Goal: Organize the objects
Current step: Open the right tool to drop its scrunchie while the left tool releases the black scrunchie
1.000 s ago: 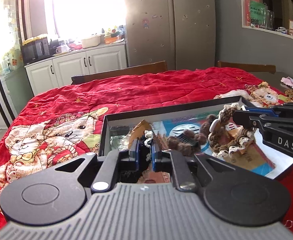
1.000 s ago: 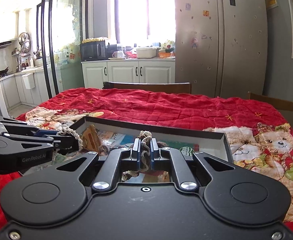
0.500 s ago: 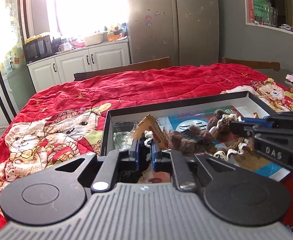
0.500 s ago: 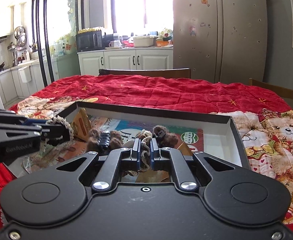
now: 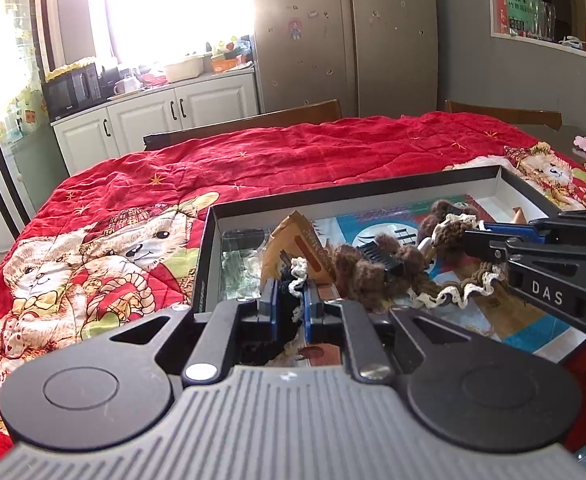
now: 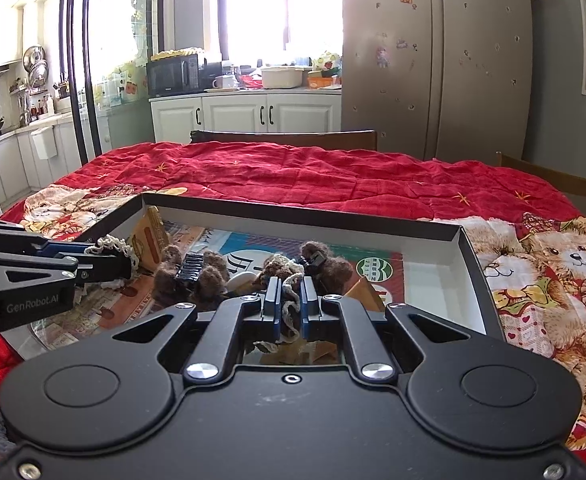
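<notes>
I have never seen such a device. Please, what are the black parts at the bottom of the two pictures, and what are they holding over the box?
They are two hand-held grippers; a person holds one in each hand, each with its own camera. One picture looks along the left gripper, the other along the right gripper. Both are shut on the ends of one brown headband with cream lace trim, stretched over an open black box. The box stands on a red teddy-bear blanket and holds papers and a furry brown hair clip.

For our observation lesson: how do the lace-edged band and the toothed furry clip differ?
The band is long with cream lace; the clip is short and furry. The left gripper and right gripper pinch the band; the clip lies in the box. Both are brown.
</notes>
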Motion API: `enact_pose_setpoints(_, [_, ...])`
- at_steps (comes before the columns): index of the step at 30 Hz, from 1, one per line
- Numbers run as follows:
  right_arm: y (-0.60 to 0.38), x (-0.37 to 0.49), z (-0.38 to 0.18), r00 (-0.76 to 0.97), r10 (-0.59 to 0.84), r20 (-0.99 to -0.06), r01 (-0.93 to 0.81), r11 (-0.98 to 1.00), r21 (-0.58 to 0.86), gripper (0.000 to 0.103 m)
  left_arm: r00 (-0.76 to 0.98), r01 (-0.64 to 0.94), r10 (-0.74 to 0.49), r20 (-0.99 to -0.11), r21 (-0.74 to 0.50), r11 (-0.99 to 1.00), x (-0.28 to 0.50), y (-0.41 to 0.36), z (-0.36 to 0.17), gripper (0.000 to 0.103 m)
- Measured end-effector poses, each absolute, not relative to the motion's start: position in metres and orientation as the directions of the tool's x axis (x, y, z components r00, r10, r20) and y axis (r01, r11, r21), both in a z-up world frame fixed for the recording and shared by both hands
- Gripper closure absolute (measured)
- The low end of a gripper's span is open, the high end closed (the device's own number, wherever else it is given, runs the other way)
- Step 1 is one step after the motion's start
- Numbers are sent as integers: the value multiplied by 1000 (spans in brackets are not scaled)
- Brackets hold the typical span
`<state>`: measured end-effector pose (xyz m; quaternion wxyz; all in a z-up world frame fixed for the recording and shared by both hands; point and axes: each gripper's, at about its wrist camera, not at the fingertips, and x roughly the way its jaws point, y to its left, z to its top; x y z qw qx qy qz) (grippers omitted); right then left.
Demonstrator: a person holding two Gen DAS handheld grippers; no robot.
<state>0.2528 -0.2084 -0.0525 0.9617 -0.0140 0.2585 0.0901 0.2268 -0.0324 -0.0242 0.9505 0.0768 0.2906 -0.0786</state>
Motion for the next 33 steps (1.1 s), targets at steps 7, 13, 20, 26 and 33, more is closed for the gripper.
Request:
enact_pose_setpoints(7, [-211, 254, -56, 846, 161, -508, -174, 984, 21, 94, 814, 195, -102, -571, 104, 975, 228, -33, -26, 88])
enact_pose_setpoints(13, [-211, 255, -56, 847, 157, -509, -170, 985, 21, 94, 811, 195, -98, -577, 109, 975, 228, -34, -28, 87])
enact_pose_setpoints(20, [-212, 254, -56, 843, 158, -514, -170, 985, 23, 94, 797, 196, -94, -596, 107, 975, 232, -34, -35, 87])
enact_pose_setpoints(26, [-211, 255, -56, 837, 154, -524, -165, 986, 26, 94, 793, 193, -91, -603, 107, 975, 233, -35, -38, 86])
enact_pose_setpoints(33, [-212, 256, -57, 835, 151, -528, -163, 986, 24, 93, 793, 192, -90, -603, 107, 975, 233, -34, -39, 80])
